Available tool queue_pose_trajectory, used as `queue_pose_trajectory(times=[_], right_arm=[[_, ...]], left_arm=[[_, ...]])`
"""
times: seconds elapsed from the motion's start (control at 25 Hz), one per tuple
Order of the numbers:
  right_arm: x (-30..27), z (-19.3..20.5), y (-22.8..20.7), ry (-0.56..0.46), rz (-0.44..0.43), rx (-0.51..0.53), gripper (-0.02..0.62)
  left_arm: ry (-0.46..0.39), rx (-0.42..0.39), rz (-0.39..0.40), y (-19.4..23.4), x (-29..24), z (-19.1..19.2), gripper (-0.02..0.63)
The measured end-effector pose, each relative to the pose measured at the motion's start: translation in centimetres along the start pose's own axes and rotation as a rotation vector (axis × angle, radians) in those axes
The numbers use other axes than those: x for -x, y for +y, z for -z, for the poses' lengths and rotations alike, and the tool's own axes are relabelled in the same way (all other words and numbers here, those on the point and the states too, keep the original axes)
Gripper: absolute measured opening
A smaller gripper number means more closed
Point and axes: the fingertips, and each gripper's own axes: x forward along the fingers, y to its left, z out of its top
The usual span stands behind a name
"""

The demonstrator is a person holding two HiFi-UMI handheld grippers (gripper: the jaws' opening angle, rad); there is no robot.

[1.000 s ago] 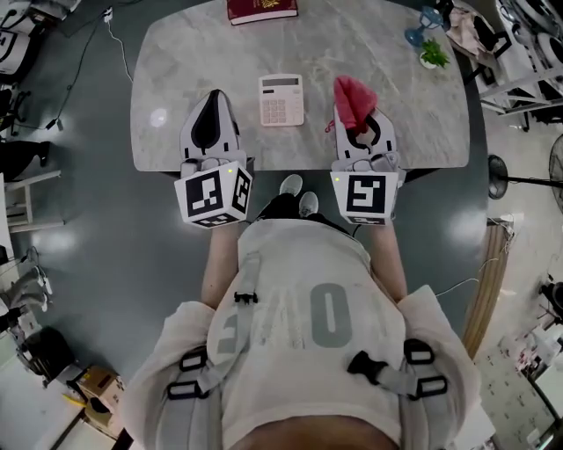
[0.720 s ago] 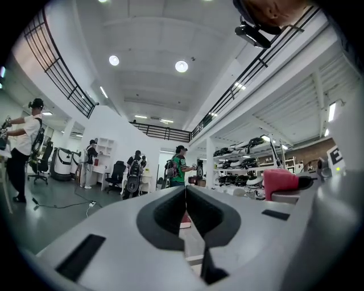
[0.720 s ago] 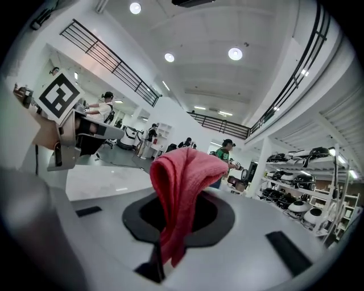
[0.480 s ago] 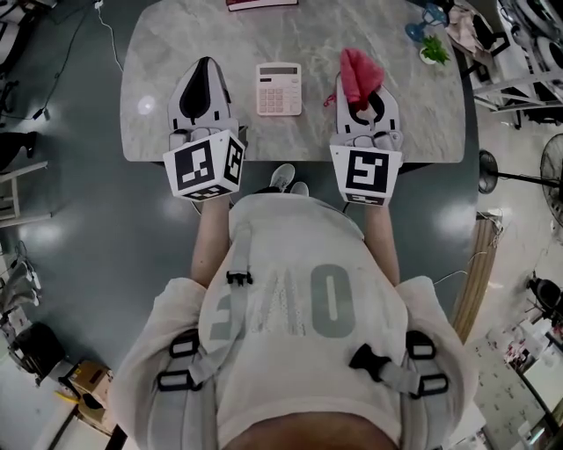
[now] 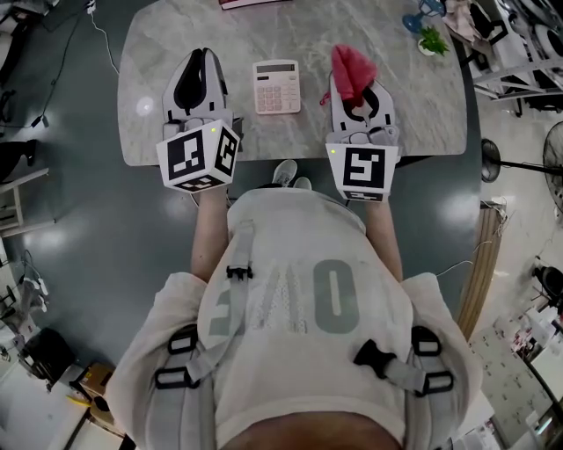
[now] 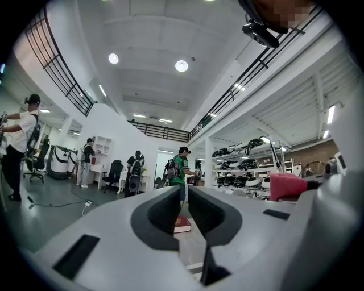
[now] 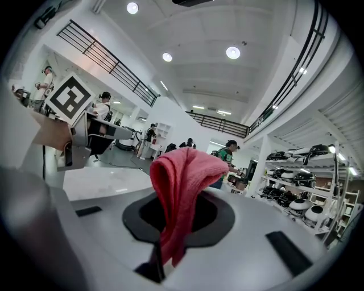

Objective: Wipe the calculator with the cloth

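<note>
A white calculator (image 5: 276,86) lies flat near the front edge of the marble table (image 5: 422,105), between my two grippers. My left gripper (image 5: 204,55) hovers to its left, shut with nothing in it; the left gripper view shows its dark pads (image 6: 165,213) almost meeting. My right gripper (image 5: 354,88) is to the calculator's right, shut on a red cloth (image 5: 351,70). That cloth (image 7: 183,182) bunches up above the jaws and hangs down between them. Neither gripper touches the calculator.
A red book (image 5: 255,3) lies at the table's far edge and shows between the left jaws (image 6: 182,224). A small green plant (image 5: 432,40) stands at the back right. Shelves with gear (image 5: 519,53) line the right side. People stand in the hall beyond (image 6: 181,170).
Both grippers have moved forward over the table, the left one more, so their tips now reach past the calculator's near edge. The cloth stays gripped.
</note>
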Motion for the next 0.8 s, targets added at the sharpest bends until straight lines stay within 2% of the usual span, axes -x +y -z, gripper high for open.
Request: queue_pose_trajectory(times=[0.04,0.24,0.4,0.52,0.64,0.8], right_arm=[[0.0,0.2,0.0,0.004,0.0,0.0,0.058],[-0.1,0.7,-0.4,0.021,-0.002,-0.001,0.058],[0.0,1.0,-0.2,0.03,-0.001,0.001,0.058],[0.2,1.2,0.0,0.038,-0.004,0.005,0.058],[0.0,1.3,0.2,0.045,-0.01,0.01,0.058],[-0.1,1.6,0.6,0.057,-0.018,0.023,0.058]], left_arm=[[0.014,0.01,0.014,-0.1,-0.3,0.3,0.031],[0.102,0.06,0.087,-1.3,-1.4,2.5,0.177],[0.195,0.071,0.112,-1.5,-1.4,5.9,0.259],[0.297,0.101,0.116,-1.3,-1.0,9.8,0.279],[0.377,0.175,0.101,-0.6,-0.6,13.4,0.278],[0.519,0.158,0.086,-0.2,0.4,18.3,0.279]])
